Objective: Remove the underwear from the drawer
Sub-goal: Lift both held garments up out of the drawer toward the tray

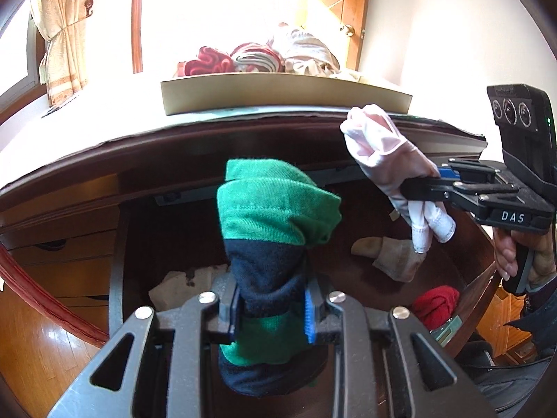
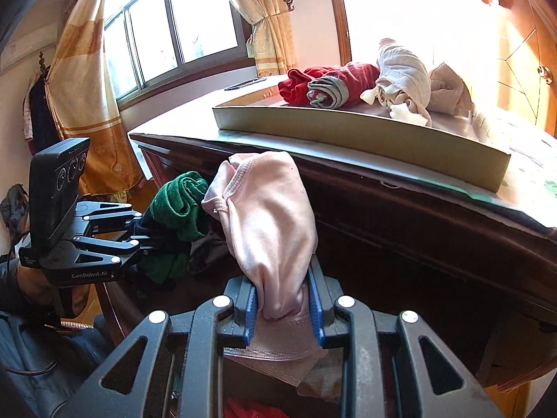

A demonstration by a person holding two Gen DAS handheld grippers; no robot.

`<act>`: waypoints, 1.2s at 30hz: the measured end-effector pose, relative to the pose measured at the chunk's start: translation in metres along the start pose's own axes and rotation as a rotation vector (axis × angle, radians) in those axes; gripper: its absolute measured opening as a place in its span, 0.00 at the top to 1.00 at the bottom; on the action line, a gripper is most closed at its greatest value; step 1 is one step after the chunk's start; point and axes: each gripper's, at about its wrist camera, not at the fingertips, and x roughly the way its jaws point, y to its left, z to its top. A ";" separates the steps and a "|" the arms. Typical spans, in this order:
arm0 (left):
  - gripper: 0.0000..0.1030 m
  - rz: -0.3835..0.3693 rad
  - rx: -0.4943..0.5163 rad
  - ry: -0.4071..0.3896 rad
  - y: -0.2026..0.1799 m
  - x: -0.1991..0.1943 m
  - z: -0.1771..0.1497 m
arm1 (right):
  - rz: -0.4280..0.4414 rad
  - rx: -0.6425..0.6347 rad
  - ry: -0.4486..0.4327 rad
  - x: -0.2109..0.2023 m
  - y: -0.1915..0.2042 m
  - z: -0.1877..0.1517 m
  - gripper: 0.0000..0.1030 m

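My left gripper (image 1: 273, 310) is shut on a rolled green and navy underwear (image 1: 275, 216), held up above the open dark wooden drawer (image 1: 480, 271). In the right wrist view the same gripper (image 2: 153, 240) and green roll (image 2: 179, 202) show at the left. My right gripper (image 2: 283, 310) is shut on a pale pink underwear (image 2: 268, 223), which stands up between its blue pads. From the left wrist view that right gripper (image 1: 430, 183) holds the pink piece (image 1: 386, 153) at the right, over the drawer. A beige piece (image 1: 393, 256), a red one (image 1: 437, 301) and a white one (image 1: 181, 284) lie in the drawer.
On the dresser top stands a shallow cardboard tray (image 2: 365, 136) with several rolled pieces, red (image 2: 313, 82), grey and whitish. The dresser's front edge (image 2: 417, 188) runs above the drawer. A window and curtains (image 2: 90, 80) are at the left. A person's hand (image 1: 508, 254) grips the right handle.
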 end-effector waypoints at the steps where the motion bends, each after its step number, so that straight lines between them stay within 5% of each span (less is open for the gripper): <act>1: 0.75 0.001 -0.003 -0.006 0.001 -0.002 -0.001 | 0.000 0.002 -0.008 -0.001 0.000 0.001 0.74; 36: 0.75 0.041 -0.019 -0.146 0.004 -0.034 -0.006 | -0.043 -0.025 -0.172 -0.029 0.004 -0.006 0.74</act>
